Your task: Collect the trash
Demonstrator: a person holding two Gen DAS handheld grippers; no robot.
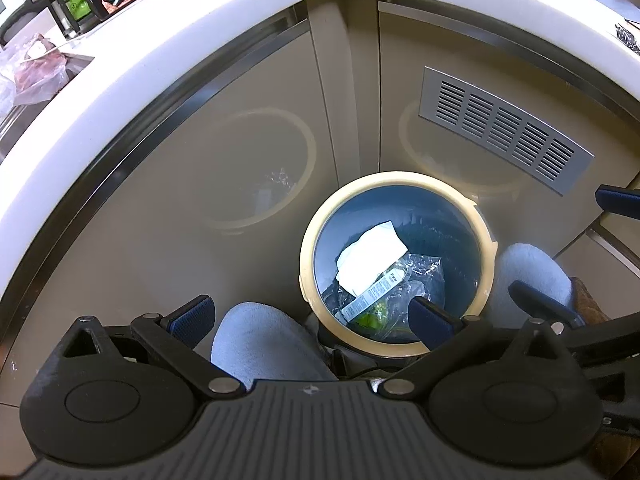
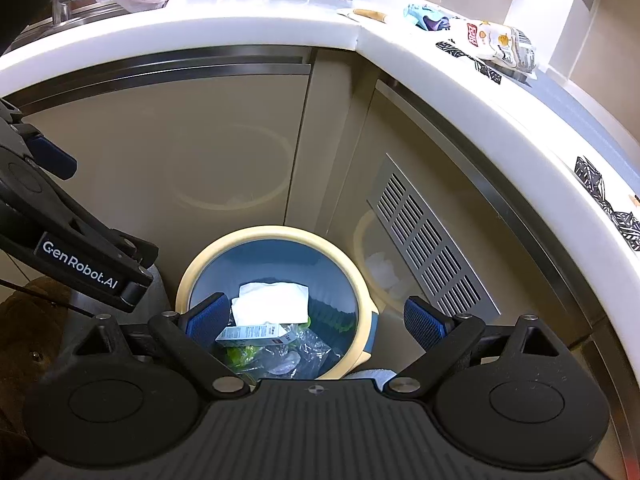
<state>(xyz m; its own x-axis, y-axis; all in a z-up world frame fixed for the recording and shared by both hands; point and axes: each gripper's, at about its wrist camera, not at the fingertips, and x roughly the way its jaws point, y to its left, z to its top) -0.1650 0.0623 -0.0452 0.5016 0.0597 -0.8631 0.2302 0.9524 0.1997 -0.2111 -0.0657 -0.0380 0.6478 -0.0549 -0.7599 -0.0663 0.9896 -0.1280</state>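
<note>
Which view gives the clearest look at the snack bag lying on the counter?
The right wrist view: the snack bag lies in full sight on the white counter, its print visible. The left wrist view does not show it; only the counter's edge appears there.

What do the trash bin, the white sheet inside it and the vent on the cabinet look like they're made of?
Trash bin: likely plastic, smooth cream rim around a blue inside. White sheet: probably tissue or paper, matte and softly creased. Vent: looks like brushed metal, silver-grey with even punched slots, though painted plastic is possible.
</note>
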